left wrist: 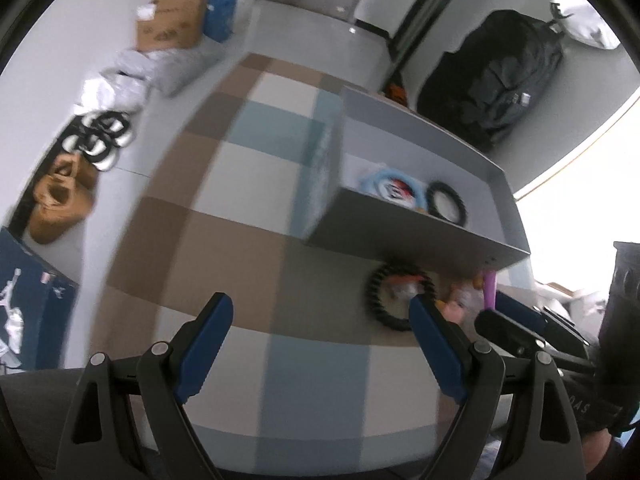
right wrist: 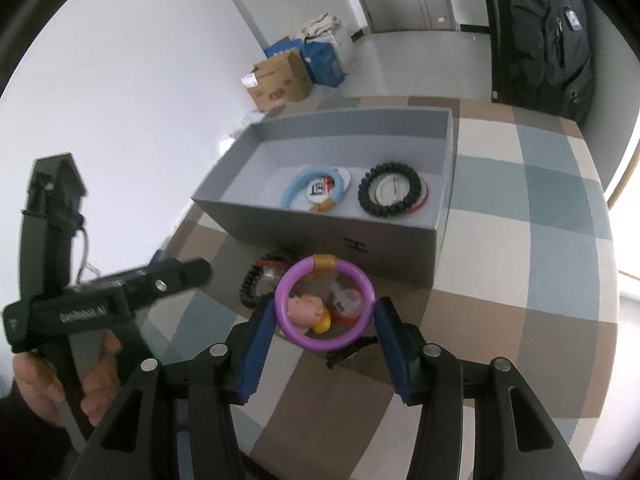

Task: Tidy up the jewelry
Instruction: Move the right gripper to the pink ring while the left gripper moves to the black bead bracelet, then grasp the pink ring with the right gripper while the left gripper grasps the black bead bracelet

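My right gripper (right wrist: 325, 304) is shut on a purple ring bracelet (right wrist: 360, 276) with a gold clasp, one blue pad pressing on each side of it. Under the ring lie a pink charm (right wrist: 306, 308), a yellow piece (right wrist: 322, 325) and a clear-and-red item (right wrist: 348, 304). A black beaded bracelet (right wrist: 250, 284) lies just to the left on the cloth. Behind them stands an open grey box (right wrist: 320, 220) holding a light blue bracelet (right wrist: 296, 184) and another black beaded bracelet (right wrist: 390, 194). My left gripper (left wrist: 320, 302) is open with nothing between its pads, left of the pile.
A checked cloth (left wrist: 248, 240) covers the table. On the floor beyond are a cardboard box (left wrist: 172, 24), blue boxes, white bags and shoes (left wrist: 60, 204). A black backpack (left wrist: 500, 80) stands at the back right. A hand (right wrist: 48, 388) holds the left gripper's handle.
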The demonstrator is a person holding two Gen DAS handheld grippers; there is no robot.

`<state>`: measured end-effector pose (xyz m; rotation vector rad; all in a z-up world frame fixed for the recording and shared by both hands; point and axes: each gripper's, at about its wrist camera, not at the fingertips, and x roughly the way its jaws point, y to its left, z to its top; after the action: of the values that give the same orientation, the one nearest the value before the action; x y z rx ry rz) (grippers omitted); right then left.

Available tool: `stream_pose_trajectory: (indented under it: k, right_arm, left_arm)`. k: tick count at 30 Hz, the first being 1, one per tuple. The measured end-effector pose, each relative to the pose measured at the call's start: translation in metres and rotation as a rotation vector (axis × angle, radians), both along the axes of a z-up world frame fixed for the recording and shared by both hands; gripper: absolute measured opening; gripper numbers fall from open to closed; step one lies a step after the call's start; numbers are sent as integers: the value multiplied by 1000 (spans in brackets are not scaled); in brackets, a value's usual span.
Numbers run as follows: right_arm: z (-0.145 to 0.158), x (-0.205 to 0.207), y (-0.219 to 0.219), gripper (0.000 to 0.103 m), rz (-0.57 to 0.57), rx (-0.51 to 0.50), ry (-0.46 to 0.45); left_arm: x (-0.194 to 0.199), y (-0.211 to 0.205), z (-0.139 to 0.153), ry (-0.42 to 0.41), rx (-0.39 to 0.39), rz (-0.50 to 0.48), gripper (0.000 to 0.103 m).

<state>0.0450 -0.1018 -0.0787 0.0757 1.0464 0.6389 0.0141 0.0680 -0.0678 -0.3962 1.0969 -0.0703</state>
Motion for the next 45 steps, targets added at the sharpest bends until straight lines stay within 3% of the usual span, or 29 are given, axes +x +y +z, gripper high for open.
stream_pose_trajectory:
  k: [10,16,18,19,26,28,33,45]
  right_arm:
    - [22,-5,-20,49,-34,72,-29]
    - [30,-4,-31,49,-57,106,-40]
    - [31,-4,-33,49,-58,110,-41]
    - [31,-3,-33,49,-59,112,-40]
    - [34,-3,-39,49,-71,133,-32]
    - [35,-3,-39,49,-68,138,-34]
    - [36,-2,-38,49,-66,143,-35]
    - [38,0,-38,50,-77,167,-43]
  left_arm:
    - [11,-32,-6,26,-41,-125,87]
    - [15,-43,-4,8,36,-141,86]
    - [14,-48,-4,-4,84,-158,83]
    - [13,-49,-3,-10,96,-160,74]
    - [14,-45,-3,-13,78,-166,57]
    - [12,-50,-4,-19,88,-196,46]
    - [13,-63,-3,-22,139,-231,42]
    - [6,-49,-2,-2,28,-214,37]
